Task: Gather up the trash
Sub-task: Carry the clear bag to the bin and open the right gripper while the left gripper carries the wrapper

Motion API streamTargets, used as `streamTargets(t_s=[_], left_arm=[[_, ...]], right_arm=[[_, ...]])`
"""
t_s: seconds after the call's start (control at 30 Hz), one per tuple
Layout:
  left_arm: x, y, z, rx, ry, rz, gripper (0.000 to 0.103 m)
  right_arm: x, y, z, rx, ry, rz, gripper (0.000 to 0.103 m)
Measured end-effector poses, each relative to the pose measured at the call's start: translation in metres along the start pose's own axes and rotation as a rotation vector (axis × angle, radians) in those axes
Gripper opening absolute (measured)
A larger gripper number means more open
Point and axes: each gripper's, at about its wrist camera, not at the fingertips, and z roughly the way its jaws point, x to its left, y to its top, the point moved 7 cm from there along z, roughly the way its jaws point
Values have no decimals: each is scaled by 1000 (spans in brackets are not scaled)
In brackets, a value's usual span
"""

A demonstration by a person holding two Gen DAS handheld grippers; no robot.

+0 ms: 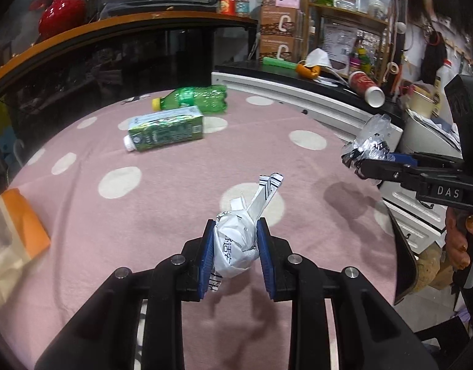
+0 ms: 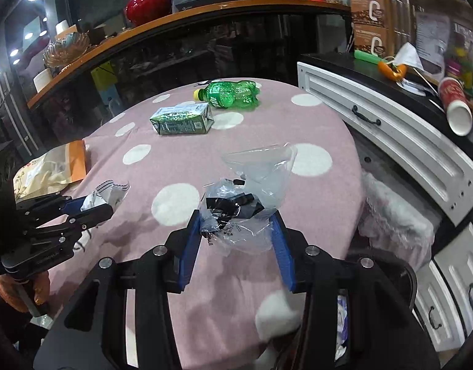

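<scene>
Left gripper (image 1: 235,246): black, with blue pads, clenched on a crumpled white paper wrapper (image 1: 236,240) with black print; both pads press on the wad, and a striped tail of the paper sticks up past the fingertips. It hangs above the table.

Right gripper (image 2: 238,231): black, with blue pads, grasping a crumpled clear plastic bag (image 2: 251,191) with black printed patches; the pads stand well apart and the film bunches between them and billows upward. In the left wrist view this gripper comes in from the right edge with the bag at its tip, over the table's right side.

Hands: fingers (image 1: 458,240) wrap the right gripper's handle at the right of the left wrist view; part of a hand (image 2: 39,286) shows under the left gripper in the right wrist view.

Table (image 1: 174,191): covered by a pink cloth with white dots.

Trash on the table: a green rectangular drink carton (image 1: 165,129) with a white cap lies on its side at the far part of the cloth; a green plastic bottle (image 1: 196,98) with a yellow cap lies on its side just behind it, apparently touching or nearly so. An orange-and-cream flat paper pouch (image 2: 51,166) lies at the left edge of the table.

Right of the table: a white cabinet (image 2: 390,129) with dark drawer handles and a black top; on that top a red-and-white paper cup (image 2: 455,108) lies on its side, near a white face mask (image 2: 406,57).

Behind the table: a dark shelf unit with an orange-edged top, carrying a glossy red vase (image 2: 147,0).
</scene>
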Motion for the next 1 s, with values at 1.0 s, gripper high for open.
streamTargets(t_s=[1.0], left_arm=[[-199, -18, 12, 34, -257, 202, 27]], right_arm=[[-150, -152, -16, 187, -258, 285, 50]])
